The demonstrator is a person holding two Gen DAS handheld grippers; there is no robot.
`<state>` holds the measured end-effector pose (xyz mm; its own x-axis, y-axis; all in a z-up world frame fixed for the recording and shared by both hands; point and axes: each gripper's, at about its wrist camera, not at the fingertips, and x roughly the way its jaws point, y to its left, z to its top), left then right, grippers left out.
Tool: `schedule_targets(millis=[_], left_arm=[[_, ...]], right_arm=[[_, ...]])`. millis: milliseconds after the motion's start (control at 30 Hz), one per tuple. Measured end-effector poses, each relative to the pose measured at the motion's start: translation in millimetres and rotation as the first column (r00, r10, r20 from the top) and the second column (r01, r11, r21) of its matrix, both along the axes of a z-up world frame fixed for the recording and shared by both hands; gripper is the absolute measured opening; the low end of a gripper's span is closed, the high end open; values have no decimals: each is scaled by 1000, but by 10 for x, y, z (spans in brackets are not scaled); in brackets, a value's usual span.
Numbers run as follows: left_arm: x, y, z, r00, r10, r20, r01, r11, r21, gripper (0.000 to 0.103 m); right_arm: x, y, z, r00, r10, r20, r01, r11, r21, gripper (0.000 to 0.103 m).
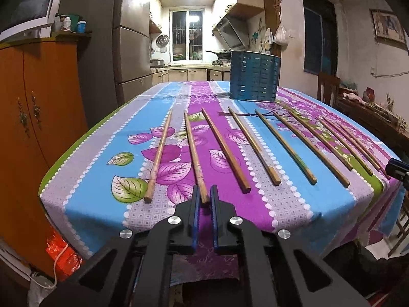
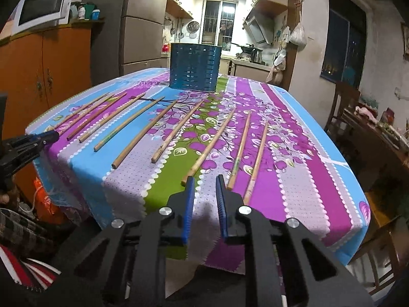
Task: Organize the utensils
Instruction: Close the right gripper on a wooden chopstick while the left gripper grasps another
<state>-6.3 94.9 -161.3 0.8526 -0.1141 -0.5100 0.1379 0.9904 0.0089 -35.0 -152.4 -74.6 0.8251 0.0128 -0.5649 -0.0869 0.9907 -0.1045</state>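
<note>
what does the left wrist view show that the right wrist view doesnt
Only the left wrist view: the left gripper shut on the near end of one chopstick, and a framed picture on the wall.
Only the right wrist view: the right gripper with its jaws apart over bare tablecloth, and a plaid sleeve at lower left.
Both: the row of loose chopsticks and the blue utensil holder behind them.
</note>
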Motion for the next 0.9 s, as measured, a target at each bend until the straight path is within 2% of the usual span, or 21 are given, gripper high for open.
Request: schedule_targets(millis=[167,400,900], left_arm=[[-10,-34,-9,1000,2,15,-3,1000,22,9],[-5,-56,-11,1000,3,9,-3,1000,22,9],[16,-76,-37,1000,5,19,-6,999,33,9]], right_arm=[[77,-96,-58,995,-96,-2,96,995,-18,16],[219,-130,-127,993,-118,-29,117,992,-35,8],[318,-217,-146,986,-159,-57,161,986,34,6]])
